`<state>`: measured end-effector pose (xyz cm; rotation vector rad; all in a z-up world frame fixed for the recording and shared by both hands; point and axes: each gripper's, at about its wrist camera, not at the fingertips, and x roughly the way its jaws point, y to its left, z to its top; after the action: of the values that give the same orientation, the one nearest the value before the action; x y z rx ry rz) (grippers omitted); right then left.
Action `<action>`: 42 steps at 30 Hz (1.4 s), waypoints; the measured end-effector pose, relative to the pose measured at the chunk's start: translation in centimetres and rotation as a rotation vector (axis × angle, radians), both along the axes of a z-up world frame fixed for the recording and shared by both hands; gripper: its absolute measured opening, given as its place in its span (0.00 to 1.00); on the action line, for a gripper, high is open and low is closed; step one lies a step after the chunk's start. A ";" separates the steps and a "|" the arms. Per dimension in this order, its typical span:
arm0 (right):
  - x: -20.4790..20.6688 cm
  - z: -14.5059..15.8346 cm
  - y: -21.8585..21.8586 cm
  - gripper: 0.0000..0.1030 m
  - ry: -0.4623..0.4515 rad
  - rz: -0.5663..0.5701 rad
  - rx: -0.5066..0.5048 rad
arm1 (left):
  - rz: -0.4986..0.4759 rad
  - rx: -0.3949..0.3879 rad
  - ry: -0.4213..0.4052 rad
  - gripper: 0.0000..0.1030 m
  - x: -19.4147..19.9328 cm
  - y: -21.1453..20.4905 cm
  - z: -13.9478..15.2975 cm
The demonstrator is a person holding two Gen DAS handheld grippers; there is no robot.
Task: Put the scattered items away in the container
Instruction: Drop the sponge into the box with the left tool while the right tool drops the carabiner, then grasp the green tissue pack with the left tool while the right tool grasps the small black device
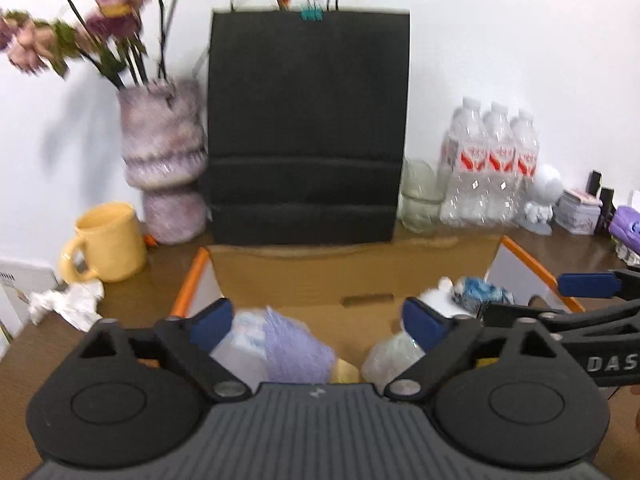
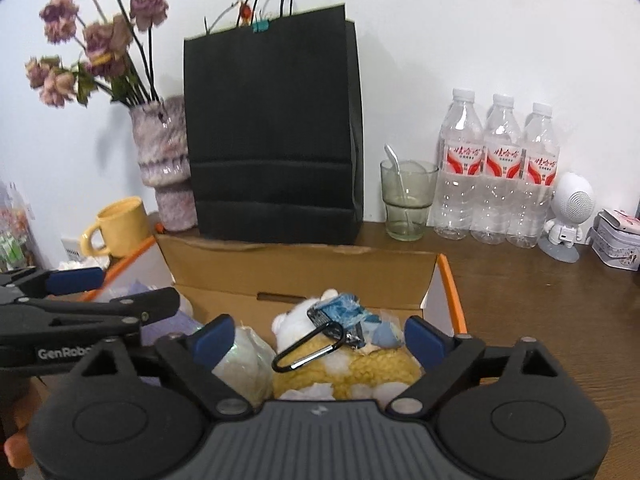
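The cardboard box (image 2: 304,276) at frame centre already holds the plush toy (image 2: 360,364), carabiner (image 2: 308,354) and wrapped items, both tools, left (image 1: 318,320) and right (image 2: 318,338), hover spread and empty above it, and crumpled tissue (image 1: 66,304) at the left wrist frame's left edge likely remains on the tabletop (image 2: 540,300).

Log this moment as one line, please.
left tongs: open, empty | right tongs: open, empty | both over open cardboard box | inside: yellow-and-white plush toy, black carabiner
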<state>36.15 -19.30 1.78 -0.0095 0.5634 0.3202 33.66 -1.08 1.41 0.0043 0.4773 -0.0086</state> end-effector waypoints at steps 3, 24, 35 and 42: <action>-0.7 1.0 -0.4 1.00 -0.021 -0.001 0.015 | 0.013 -0.004 -0.026 1.00 -0.8 0.3 0.9; -9.1 3.2 -1.6 1.00 -0.088 -0.010 -0.014 | -0.004 -0.048 -0.099 1.00 -8.5 0.6 3.5; -15.1 1.4 -2.0 1.00 -0.082 0.001 -0.053 | -0.048 -0.016 -0.094 1.00 -14.4 0.7 2.3; -17.6 -1.4 -2.0 1.00 -0.021 0.016 -0.083 | -0.065 0.003 -0.043 1.00 -16.5 1.0 0.4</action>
<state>18.58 -21.33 0.35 -0.0972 0.5553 0.3118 17.15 -0.06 1.80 0.0228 0.4342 -0.0715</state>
